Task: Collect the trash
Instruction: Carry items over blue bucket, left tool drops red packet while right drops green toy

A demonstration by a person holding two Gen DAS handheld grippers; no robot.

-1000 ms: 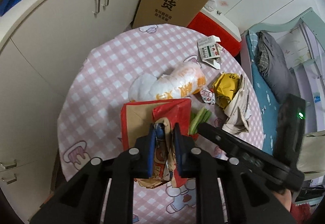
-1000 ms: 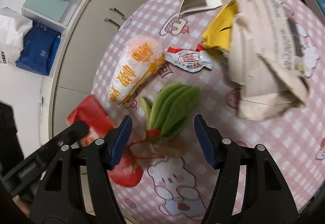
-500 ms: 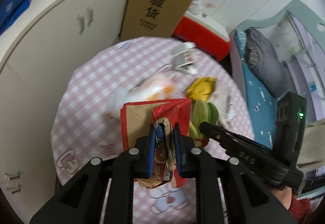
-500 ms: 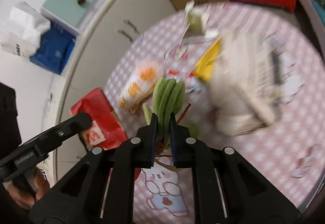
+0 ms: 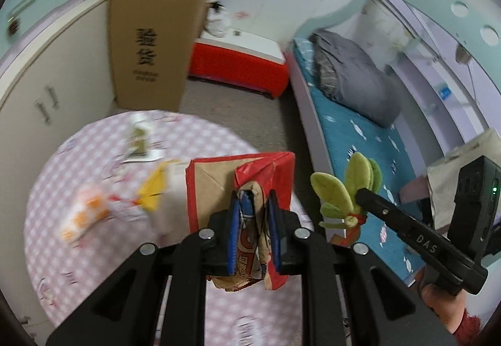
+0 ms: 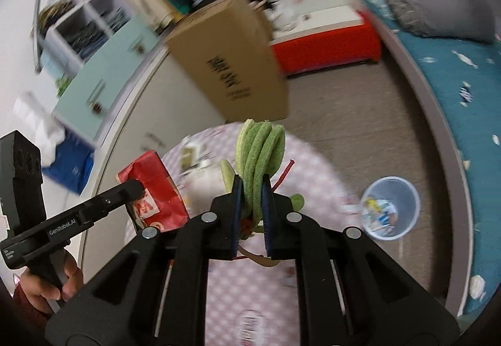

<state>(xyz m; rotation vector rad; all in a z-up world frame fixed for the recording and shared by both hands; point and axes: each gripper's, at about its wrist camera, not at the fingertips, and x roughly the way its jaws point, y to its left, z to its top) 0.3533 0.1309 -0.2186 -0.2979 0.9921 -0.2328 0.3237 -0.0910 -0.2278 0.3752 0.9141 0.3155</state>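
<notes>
My left gripper (image 5: 252, 211) is shut on a red and brown paper bag (image 5: 219, 183) and holds it above the pink checked round table (image 5: 62, 252). The bag also shows in the right wrist view (image 6: 153, 189). My right gripper (image 6: 249, 189) is shut on a green plush leaf bundle (image 6: 261, 145), lifted off the table; the bundle shows in the left wrist view (image 5: 344, 189) to the right of the bag. An orange and white wrapper (image 5: 84, 214), a yellow wrapper (image 5: 153, 192) and a small carton (image 5: 137, 142) lie blurred on the table.
A clear plastic bin (image 6: 389, 208) with some trash stands on the floor right of the table. A tall cardboard box (image 5: 150, 48) leans on the cabinets (image 5: 37, 89). A red and white cooler (image 5: 241, 60) and a bed (image 5: 360, 126) lie beyond.
My right gripper closed on the green plush bundle and lifted it off the table. Both grippers rose and tilted up, so the room and floor came into view.
</notes>
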